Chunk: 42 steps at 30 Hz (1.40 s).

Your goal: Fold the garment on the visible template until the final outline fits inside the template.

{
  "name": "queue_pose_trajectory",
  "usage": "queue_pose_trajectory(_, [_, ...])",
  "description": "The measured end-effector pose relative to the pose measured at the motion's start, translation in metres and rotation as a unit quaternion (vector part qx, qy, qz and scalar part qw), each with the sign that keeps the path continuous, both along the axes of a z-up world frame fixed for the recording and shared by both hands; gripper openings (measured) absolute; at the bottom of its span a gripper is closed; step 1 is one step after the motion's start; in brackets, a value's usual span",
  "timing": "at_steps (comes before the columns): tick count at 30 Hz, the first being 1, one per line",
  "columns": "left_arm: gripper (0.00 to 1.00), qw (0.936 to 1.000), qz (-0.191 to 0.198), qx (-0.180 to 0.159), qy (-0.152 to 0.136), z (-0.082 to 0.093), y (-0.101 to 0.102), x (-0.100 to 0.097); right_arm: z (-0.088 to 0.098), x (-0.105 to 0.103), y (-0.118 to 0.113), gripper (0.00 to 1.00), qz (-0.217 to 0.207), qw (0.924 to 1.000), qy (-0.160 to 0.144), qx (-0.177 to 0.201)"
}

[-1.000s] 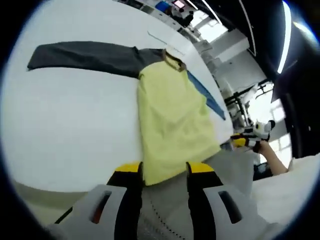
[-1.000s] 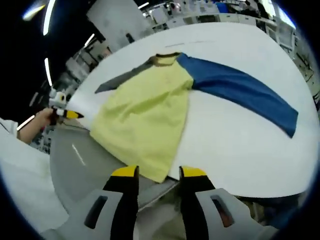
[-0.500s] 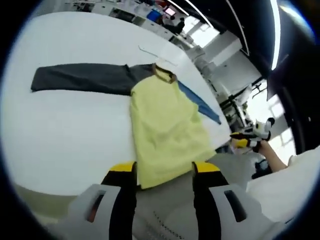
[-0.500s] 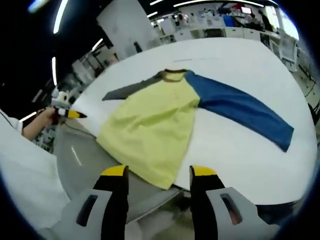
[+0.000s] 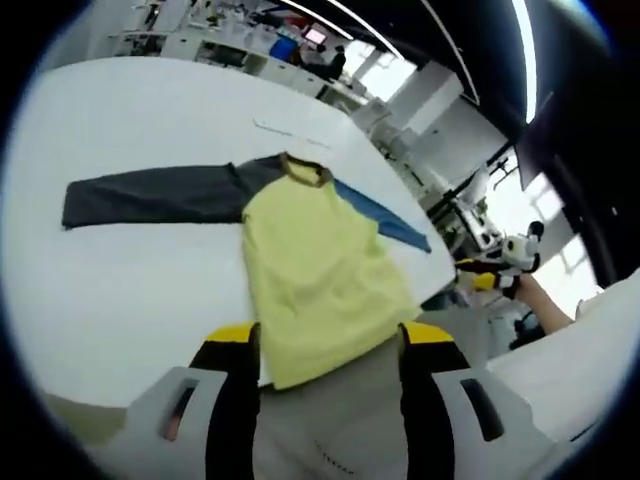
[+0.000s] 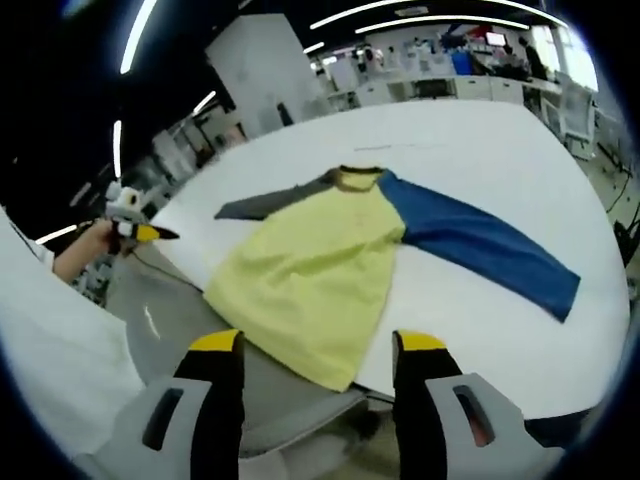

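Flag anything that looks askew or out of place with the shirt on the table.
The yellow long-sleeved shirt lies flat, its grey sleeve and blue sleeve spread wide, but its lower hem hangs over the white table's edge. Nothing is folded yet. Both grippers are open and clear of it.

Big white bench (image 5: 130,270) with a round edge. Lying flat on it, a shirt (image 5: 315,275) with a yellow body, one dark grey sleeve (image 5: 150,195) and one blue sleeve (image 6: 480,245), both spread out to the sides, bottom hem hanging a little over the near edge. Past the collar, a thin pale line (image 5: 290,132) on the white top, too small to make out.
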<state>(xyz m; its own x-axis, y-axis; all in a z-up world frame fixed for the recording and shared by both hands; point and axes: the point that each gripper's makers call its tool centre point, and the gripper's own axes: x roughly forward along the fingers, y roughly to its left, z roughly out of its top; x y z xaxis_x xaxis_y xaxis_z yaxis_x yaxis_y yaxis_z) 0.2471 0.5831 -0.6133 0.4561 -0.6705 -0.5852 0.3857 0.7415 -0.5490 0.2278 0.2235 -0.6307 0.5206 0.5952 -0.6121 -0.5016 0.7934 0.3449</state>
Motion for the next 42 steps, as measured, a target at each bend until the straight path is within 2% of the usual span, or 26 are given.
queue_pose_trajectory(17, [0.65,0.9995,-0.008,0.014,-0.028,0.018,0.009,-0.009,0.023,-0.008,0.003,0.76,0.014,0.9996,-0.023,0.005])
queue_pose_trajectory(28, [0.78,0.9985,-0.027,0.032,-0.037,0.022,0.014,-0.015,0.023,-0.018,0.003,0.86,0.026,0.9996,-0.013,0.005])
queue_pose_trajectory(42, [0.90,0.9941,-0.071,0.075,-0.033,0.018,0.016,-0.029,0.040,-0.024,-0.001,1.00,0.029,0.9992,-0.018,0.020])
